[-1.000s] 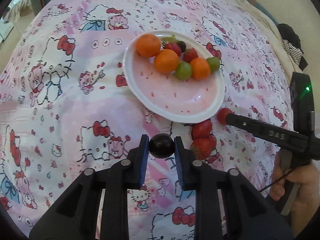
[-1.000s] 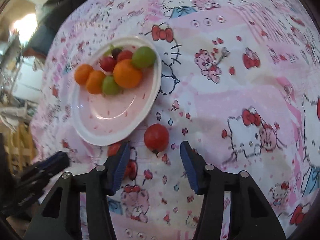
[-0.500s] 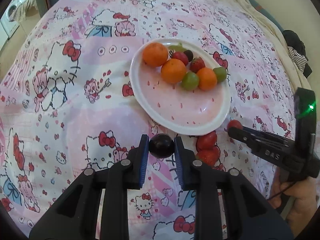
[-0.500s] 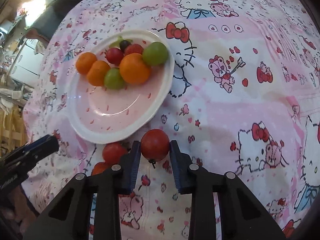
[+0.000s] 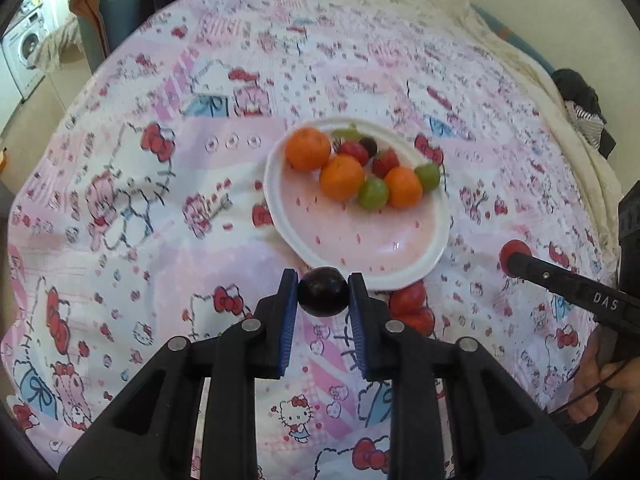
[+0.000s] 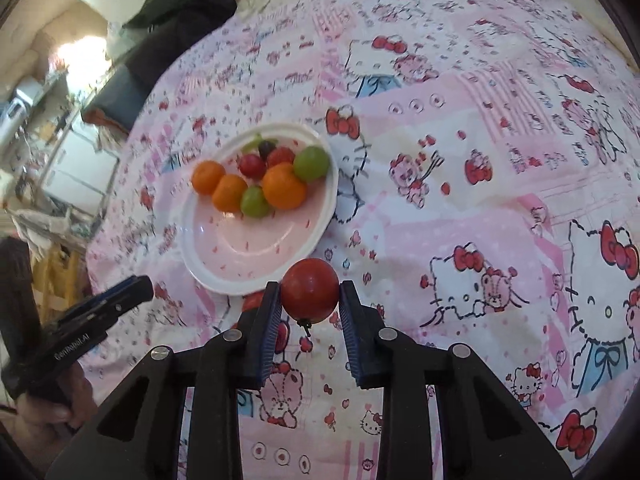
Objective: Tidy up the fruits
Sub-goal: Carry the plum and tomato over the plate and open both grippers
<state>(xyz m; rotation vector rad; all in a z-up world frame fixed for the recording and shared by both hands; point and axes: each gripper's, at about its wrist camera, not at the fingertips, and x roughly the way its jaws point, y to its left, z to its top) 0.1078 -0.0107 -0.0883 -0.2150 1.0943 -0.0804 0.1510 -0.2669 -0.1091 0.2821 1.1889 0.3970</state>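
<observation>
Left wrist view: a white plate (image 5: 404, 276) with a pink speckled centre is lying on a pink cartoon-print bedsheet (image 5: 160, 208). Its far half is holding three oranges (image 5: 308, 149), two green grapes (image 5: 373, 193), a red tomato (image 5: 353, 152), a strawberry (image 5: 385, 162) and a small dark fruit (image 5: 369, 145); the near half is sitting bare. Two strawberries on the sheet (image 5: 412, 308) are lying just beside the plate's near rim.

The left gripper (image 5: 323, 297) is pointing steeply down, its jaws clenching a dark plum (image 5: 323, 297) just short of the near rim. The right gripper (image 6: 310, 301) is also angling downward, its jaws grasping a red cherry tomato (image 6: 310, 290), stem hanging down, near the plate's near edge. In the left wrist view, a hand (image 5: 600, 392) is gripping the right gripper's handle at the right edge.
</observation>
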